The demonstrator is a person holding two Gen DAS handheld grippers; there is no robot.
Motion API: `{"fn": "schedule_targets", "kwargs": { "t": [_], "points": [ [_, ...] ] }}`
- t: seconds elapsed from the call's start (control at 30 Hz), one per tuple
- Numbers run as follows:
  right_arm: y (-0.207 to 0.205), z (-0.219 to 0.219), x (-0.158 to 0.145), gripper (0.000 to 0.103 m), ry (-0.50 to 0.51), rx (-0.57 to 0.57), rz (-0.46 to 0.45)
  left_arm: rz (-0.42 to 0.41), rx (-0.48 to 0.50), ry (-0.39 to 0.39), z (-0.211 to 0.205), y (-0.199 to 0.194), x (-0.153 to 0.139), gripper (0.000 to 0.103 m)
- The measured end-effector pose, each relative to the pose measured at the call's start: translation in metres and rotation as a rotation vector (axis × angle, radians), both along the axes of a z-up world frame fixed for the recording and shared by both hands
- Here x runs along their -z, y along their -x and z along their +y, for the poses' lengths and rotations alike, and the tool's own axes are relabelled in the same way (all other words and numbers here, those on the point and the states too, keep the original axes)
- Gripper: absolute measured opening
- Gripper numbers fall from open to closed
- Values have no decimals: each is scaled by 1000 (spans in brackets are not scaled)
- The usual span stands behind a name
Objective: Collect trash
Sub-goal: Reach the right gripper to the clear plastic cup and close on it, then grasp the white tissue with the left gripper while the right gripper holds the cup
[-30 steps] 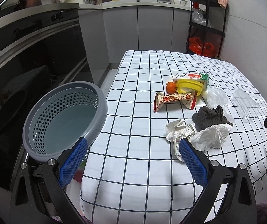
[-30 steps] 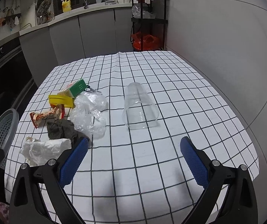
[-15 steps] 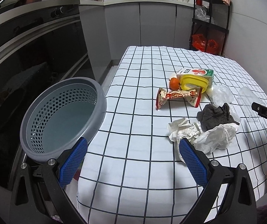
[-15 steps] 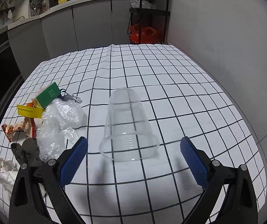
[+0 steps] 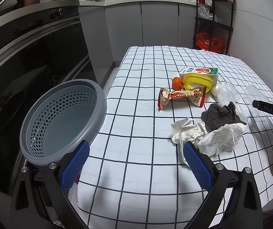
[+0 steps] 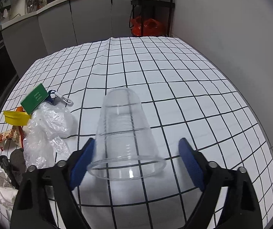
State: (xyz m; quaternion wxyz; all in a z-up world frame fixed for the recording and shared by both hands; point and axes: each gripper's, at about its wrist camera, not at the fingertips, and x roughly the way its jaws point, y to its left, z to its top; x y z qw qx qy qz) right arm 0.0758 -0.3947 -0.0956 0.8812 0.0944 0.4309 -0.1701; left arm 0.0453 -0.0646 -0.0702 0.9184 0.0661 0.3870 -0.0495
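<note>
Judging by the grey perforated basket (image 5: 60,118), whose visible bottom was bare, none of the trash had been collected yet; the whole job was still ahead. It sat at the left edge of the table (image 5: 136,171), overhanging the checked cloth, and every piece of litter lay on the table well apart from it.

That litter made a loose heap toward the middle: a crumpled white paper (image 5: 186,131) and a crumpled tissue (image 5: 220,139) nearest, a dark wadded rag (image 5: 220,114) touching them, a twisted red snack wrapper (image 5: 180,97) beyond, then a yellow plastic dish (image 5: 197,81) leaning on a small green-and-white carton (image 5: 203,71), with a bit of orange peel (image 5: 177,83) just beside. Clear crinkled film (image 6: 46,127) lay between the heap and a transparent plastic cup (image 6: 127,133), which rested on its side, mouth toward the right claw (image 6: 136,158).

The right claw was spread wide, with the cup's open end between its blue pads. Its left pad (image 6: 83,162) looked to be at or against the cup's rim, though I could not tell whether it truly touched; the other pad stood clear of it. Nothing was gripped. I took the cup to be the first pick.

The left claw (image 5: 134,168) hung wide apart over the near table edge, between basket and paper, holding and touching nothing.
</note>
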Motion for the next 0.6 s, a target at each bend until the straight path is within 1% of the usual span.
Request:
{"fn": "schedule_targets", "kwargs": {
  "t": [0.1, 0.23, 0.3, 0.4, 0.6],
  "points": [
    [-3, 1, 1, 66, -5, -21, 4, -9, 2, -2, -1, 2, -1, 96],
    [5, 7, -6, 66, -16, -38, -28, -18, 12, 5, -1, 5, -2, 96],
    [13, 7, -14, 66, -39, -30, -54, -23, 29, 20, -3, 7, -3, 96],
    [25, 5, -25, 66, -82, -18, -87, -36, 58, 19, -9, 12, -3, 96],
    [53, 9, -38, 66, -108, -4, -114, -46, 123, 40, -30, 18, -4, 96]
  ]
}}
